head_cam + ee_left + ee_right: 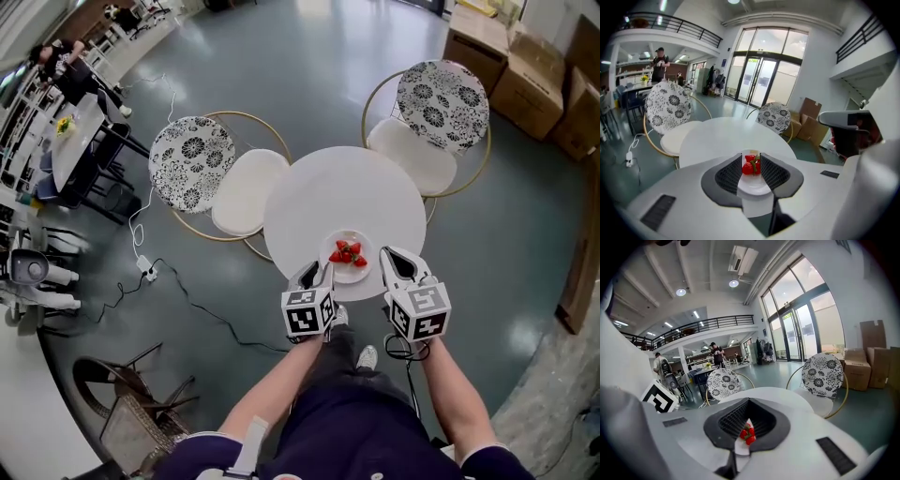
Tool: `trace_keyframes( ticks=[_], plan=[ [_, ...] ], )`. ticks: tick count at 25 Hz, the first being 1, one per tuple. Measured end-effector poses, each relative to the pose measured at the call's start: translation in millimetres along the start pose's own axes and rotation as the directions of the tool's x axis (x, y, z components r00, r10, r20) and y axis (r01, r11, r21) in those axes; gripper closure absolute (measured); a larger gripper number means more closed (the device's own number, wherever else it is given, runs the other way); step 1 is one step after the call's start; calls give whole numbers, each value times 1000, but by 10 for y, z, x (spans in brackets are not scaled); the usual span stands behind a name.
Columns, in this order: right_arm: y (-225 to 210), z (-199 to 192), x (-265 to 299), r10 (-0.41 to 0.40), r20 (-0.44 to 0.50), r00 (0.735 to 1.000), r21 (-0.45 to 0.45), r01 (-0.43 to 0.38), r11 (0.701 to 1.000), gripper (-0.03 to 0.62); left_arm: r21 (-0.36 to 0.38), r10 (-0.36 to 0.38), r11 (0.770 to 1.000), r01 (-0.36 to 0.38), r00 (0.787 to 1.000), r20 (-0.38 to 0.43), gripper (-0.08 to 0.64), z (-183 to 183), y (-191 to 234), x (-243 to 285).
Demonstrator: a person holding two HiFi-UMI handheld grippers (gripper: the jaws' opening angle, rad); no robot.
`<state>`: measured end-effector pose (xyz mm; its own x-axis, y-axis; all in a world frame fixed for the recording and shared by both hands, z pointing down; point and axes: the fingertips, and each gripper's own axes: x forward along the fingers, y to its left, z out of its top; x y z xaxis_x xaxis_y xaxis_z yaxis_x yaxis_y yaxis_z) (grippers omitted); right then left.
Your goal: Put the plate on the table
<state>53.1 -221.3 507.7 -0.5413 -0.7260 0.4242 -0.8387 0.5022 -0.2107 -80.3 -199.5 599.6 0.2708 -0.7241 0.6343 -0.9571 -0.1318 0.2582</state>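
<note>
Head view: a white plate (352, 275) of strawberries (345, 253) sits at the near edge of the round desk (337, 192). It lies between the left gripper (317, 273) and the right gripper (385, 254), just beside both sets of fingers. Whether either touches its rim cannot be told. Marker cubes hide the hands.

Left gripper view: the fingers (729, 176) stand partly apart, gripping nothing. The plate shows in the gap between them, its near rim cut off by the gripper's body.

Right gripper view: the fingers (729, 420) are drawn to a narrow slit, tips seemingly together. Only a sliver of plate and strawberries shows through.
</note>
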Motion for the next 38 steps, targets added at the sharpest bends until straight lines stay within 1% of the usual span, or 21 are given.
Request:
trace_keyframes(
  ticks=[3, 5, 7, 10, 12, 15, 23, 28, 33, 38],
  plan=[
    [69, 54, -40, 9, 19, 1000, -8, -9, 1000, 588, 122, -55, 992, 45, 995, 77, 442, 207, -169, -179],
    [111, 91, -69, 16, 33, 999, -14, -16, 1000, 588, 175, -84, 983, 63, 989, 119, 443, 314, -278, -288],
    [160, 140, -105, 24, 46, 999, -20, -23, 1000, 588, 212, -104, 975, 70, 983, 151, 445, 404, -370, -396],
    [258, 229, -150, 38, 66, 997, -31, -36, 999, 588, 258, -131, 963, 79, 972, 194, 493, 532, -472, -568],
    [339, 290, -182, 52, 80, 995, -41, -48, 998, 588, 280, -162, 955, 96, 962, 221, 517, 609, -539, -689],
    [462, 391, -252, 78, 105, 991, -59, -72, 996, 588, 299, -206, 946, 125, 944, 257, 552, 714, -640, -864],
    [690, 621, -477, 131, 170, 977, -100, -115, 988, 588, 304, -266, 938, 165, 905, 331, 554, 921, -810, -1214],
    [781, 757, -616, 147, 213, 966, -116, -125, 985, 588, 322, -299, 929, 185, 886, 354, 554, 994, -933, -1389],
    [871, 819, -710, 167, 240, 956, -128, -139, 982, 589, 329, -336, 919, 220, 873, 355, 554, 1009, -1021, -1503],
    [900, 819, -757, 179, 241, 954, -137, -149, 979, 589, 334, -349, 913, 233, 870, 349, 554, 997, -1084, -1550]
  ],
)
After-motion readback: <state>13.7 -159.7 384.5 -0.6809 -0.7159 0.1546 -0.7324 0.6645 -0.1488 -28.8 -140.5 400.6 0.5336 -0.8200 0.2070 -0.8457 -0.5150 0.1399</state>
